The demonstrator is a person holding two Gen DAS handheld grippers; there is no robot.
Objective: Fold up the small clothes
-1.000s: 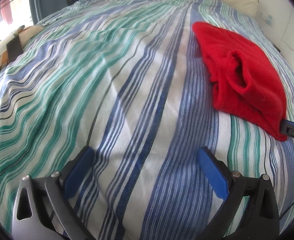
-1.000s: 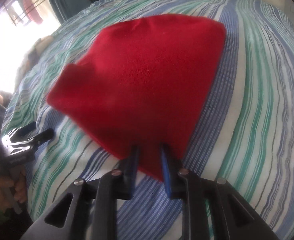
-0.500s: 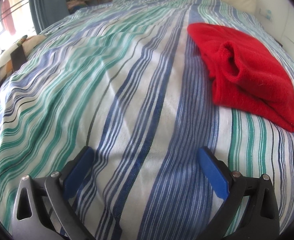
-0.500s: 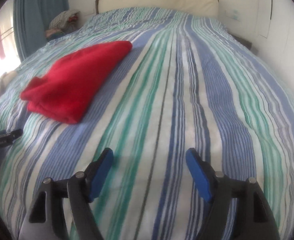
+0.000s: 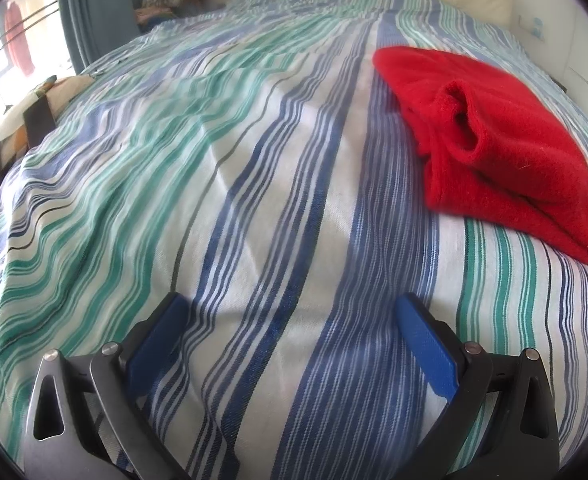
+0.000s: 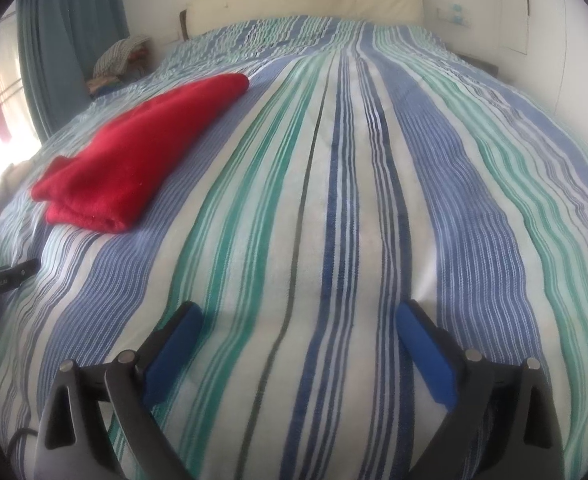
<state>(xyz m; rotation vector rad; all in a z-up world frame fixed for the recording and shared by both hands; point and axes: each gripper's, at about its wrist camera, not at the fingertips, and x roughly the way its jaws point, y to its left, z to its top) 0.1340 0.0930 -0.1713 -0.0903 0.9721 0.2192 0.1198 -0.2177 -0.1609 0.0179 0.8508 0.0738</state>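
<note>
Both the left tongs (image 5: 292, 316) and right tongs (image 6: 298, 322) hang spread and empty; the red garment (image 5: 494, 140) lies folded at right, apparently finished, so another piece would be next.

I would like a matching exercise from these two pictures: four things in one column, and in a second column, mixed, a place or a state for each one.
Things:
1. red garment
2. left gripper
3. headboard
4. curtain

Places or states:
a. open, holding nothing
b. cream, at the far end of the bed
c. blue, hanging beside the bed
d. folded, lying on the striped bedspread

Pairs: 1-d, 2-a, 3-b, 4-c
</note>
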